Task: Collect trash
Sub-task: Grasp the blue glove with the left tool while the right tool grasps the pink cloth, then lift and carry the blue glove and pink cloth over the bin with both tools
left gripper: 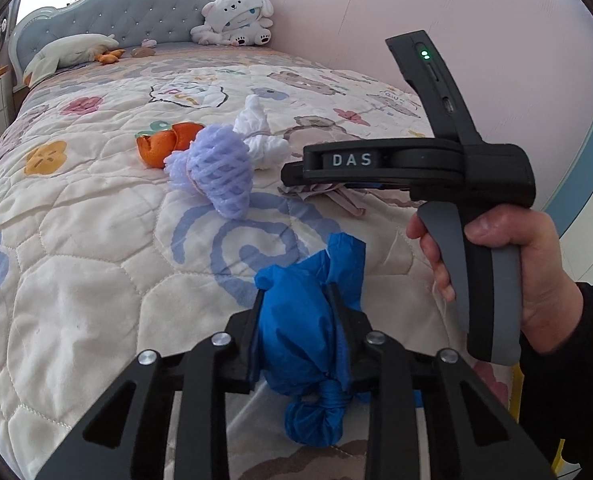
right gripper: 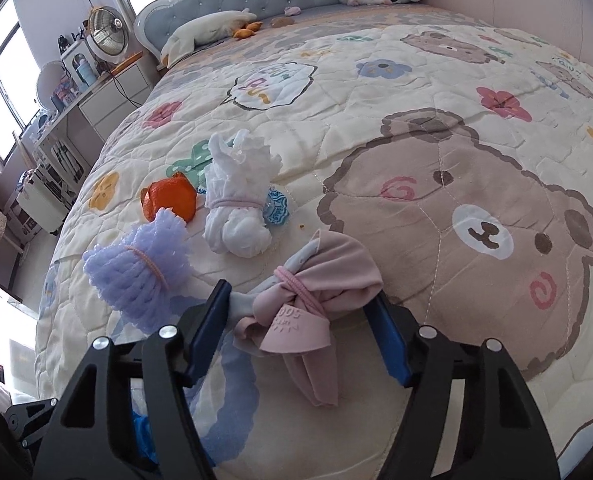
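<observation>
Your left tool (left gripper: 296,312) is clamped on the blue knotted bag (left gripper: 308,320), its 2 pads pressing the crumpled body just above the knot, right at the near edge of the bed (left gripper: 76,280). It looks light, thin and slippery — squeeze the bunched middle, not the loose top. Its long axis runs away from you, knot end nearest.

Your right tool (right gripper: 296,308) stands apart, pads either side of the pink cloth bundle (right gripper: 316,292) without pressing it yet. That bundle is soft and limp; I'd take it at the pink hair tie (right gripper: 296,284) where it is tightest. Its tail points toward you, the rounded end up and right.

Further out lie the purple foam net (right gripper: 136,276), white tissue bundle (right gripper: 240,200) and orange peel (right gripper: 168,200) — all light, easily crushed
</observation>
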Demonstrator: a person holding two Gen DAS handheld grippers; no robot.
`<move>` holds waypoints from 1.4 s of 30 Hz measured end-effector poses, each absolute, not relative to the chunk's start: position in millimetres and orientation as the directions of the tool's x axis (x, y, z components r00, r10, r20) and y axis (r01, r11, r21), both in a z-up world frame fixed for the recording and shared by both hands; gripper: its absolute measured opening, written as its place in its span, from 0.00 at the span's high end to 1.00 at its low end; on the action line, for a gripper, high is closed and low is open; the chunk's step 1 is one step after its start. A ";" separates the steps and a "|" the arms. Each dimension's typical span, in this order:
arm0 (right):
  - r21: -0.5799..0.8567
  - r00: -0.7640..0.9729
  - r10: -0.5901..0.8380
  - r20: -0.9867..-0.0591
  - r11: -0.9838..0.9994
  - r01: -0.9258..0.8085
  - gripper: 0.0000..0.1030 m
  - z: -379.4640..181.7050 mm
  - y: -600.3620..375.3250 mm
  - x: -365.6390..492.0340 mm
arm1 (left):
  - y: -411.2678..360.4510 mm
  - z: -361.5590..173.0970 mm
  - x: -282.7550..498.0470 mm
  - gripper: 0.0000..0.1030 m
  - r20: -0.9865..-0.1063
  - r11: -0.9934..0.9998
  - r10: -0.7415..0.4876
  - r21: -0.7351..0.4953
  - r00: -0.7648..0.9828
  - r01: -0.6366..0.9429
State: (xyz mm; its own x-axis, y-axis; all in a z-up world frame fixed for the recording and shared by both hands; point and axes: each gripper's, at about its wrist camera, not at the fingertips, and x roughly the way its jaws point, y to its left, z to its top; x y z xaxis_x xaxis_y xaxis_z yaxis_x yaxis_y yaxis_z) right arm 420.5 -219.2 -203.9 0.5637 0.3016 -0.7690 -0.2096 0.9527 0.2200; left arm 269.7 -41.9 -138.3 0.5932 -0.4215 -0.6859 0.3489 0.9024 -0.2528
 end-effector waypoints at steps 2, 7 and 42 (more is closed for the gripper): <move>0.223 0.567 0.296 -0.768 0.955 -0.196 0.46 -205.1 -219.9 421.5 | -43.4 -137.8 268.9 0.79 -0.682 0.895 -0.434 -0.256 0.588 0.365; 0.201 0.563 0.278 -0.778 0.960 -0.197 0.55 -205.3 -216.7 423.2 | -42.1 -135.7 268.0 0.83 -0.673 0.888 -0.450 -0.270 0.587 0.371; 0.181 0.737 0.314 -0.598 0.949 -0.257 0.59 -61.7 -232.9 295.0 | 33.0 -49.2 181.5 0.84 -0.574 0.928 -0.373 -0.210 0.729 0.309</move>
